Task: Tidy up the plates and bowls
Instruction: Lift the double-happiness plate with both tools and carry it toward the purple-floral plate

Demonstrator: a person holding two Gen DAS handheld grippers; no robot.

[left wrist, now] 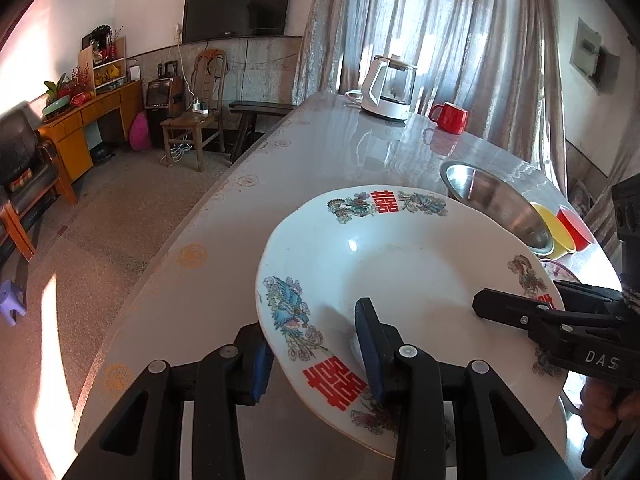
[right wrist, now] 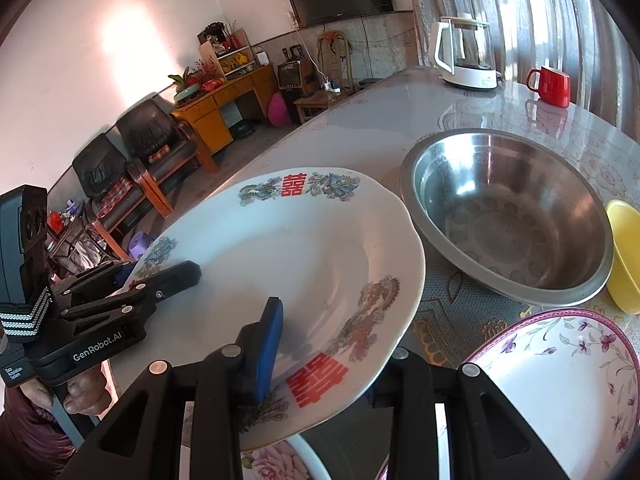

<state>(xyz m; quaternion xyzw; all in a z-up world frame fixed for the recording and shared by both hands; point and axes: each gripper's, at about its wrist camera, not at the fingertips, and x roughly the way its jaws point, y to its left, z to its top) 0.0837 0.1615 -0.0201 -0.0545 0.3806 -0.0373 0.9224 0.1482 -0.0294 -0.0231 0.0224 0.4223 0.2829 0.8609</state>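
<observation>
A white plate [left wrist: 404,264] [right wrist: 304,252] with red characters and dragon and phoenix prints hangs tilted above the table, held at two sides of its rim. My left gripper [left wrist: 316,360] is shut on its near edge, one blue pad on top and one beneath. My right gripper [right wrist: 336,360] is shut on the opposite rim, its left pad inside the plate and its other finger hidden below. Each gripper shows in the other's view, clamped on the rim. A steel bowl [left wrist: 496,204] [right wrist: 508,216] stands just beyond the plate, with a yellow bowl [left wrist: 554,228] [right wrist: 624,256] and a red bowl [left wrist: 574,228] beside it.
A floral plate with a purple rim [right wrist: 560,380] lies under my right gripper, and another flowered dish [right wrist: 276,464] sits below the held plate. A kettle [left wrist: 390,88] [right wrist: 464,56] and a red mug [left wrist: 450,118] [right wrist: 550,86] stand at the table's [left wrist: 320,152] far end. The table's left edge drops to the floor.
</observation>
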